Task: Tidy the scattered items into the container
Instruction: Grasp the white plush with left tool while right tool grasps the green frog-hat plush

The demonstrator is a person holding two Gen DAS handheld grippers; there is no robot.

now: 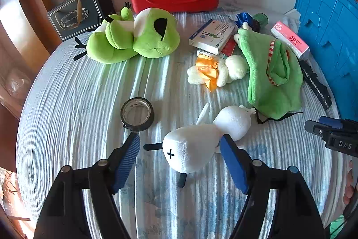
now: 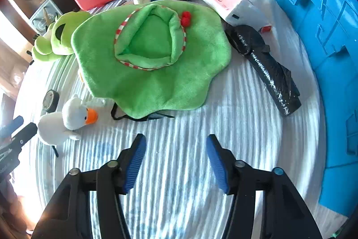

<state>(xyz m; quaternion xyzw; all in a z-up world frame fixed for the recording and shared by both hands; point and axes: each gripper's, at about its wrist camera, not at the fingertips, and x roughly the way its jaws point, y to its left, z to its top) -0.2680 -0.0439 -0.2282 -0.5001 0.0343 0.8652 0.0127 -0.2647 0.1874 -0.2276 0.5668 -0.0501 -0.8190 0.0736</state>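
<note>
Blue-padded left gripper (image 1: pixel 180 162) stands open low in the frame, its right pad against a white plush goose (image 1: pixel 197 145) with a stitched cross, unclamped. Right gripper (image 2: pixel 175 162) gapes empty over striped bedding (image 2: pixel 179 127). Blue crate (image 2: pixel 324 37) fills the right edge.

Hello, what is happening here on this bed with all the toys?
A person holds a gripper in each hand and is tidying scattered items toward the blue crate. The left gripper is open around the white goose plush, its pads not visibly pressing it. The right gripper is open and empty over bare sheet, below the green plush cape. The toys, boxes and tape roll lie on the bed.
</note>
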